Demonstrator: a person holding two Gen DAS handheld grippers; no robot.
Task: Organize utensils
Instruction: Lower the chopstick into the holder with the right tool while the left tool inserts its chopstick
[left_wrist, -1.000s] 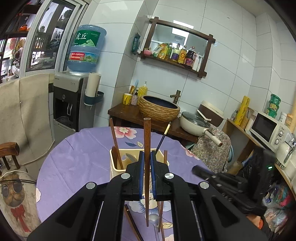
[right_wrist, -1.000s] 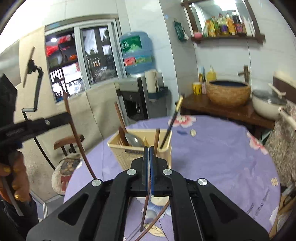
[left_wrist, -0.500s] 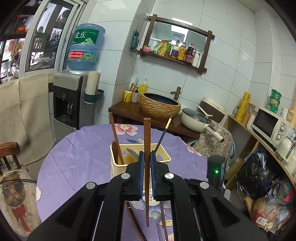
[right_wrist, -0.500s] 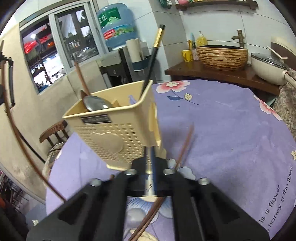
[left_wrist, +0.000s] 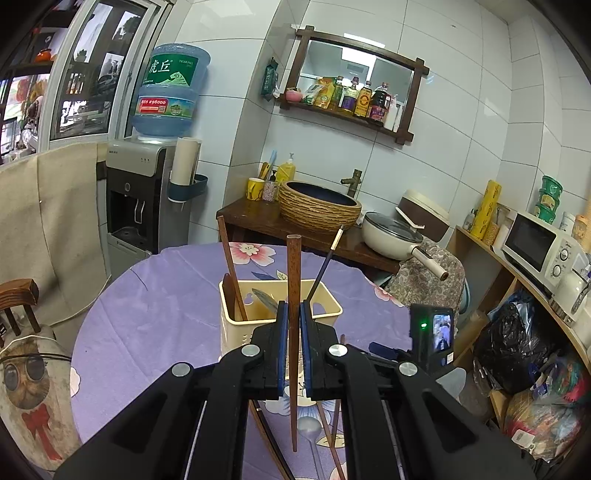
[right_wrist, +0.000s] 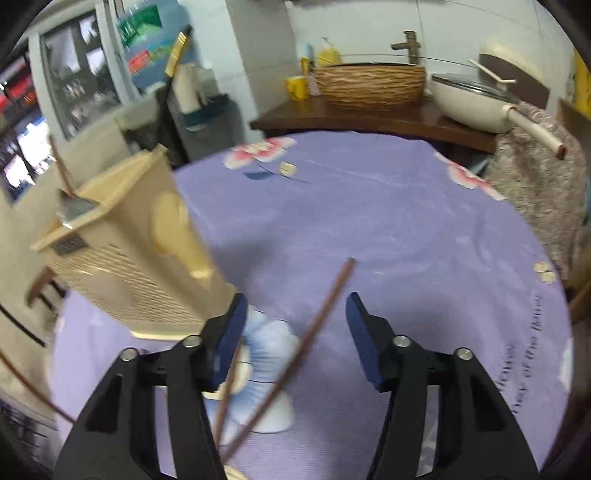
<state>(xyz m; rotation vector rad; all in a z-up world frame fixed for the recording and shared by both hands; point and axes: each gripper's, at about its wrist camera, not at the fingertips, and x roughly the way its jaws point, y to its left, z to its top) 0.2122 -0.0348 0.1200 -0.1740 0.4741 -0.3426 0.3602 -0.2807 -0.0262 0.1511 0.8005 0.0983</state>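
Left wrist view: left gripper (left_wrist: 291, 325) clamped on upright wooden chopstick (left_wrist: 293, 280); right gripper (right_wrist: 295, 314) wide apart, empty.

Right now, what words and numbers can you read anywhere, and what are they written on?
"虎丘" on the green label of the water jug.
"TIGER HILL" in small letters on the same label.
"96000" on the jug's red band, with smaller print I cannot read.
Curved writing on the purple tablecloth is too blurred; it may end "of the".
Labels on the shelf bottles are too small to read.
The plate on the utensil basket is blurred.
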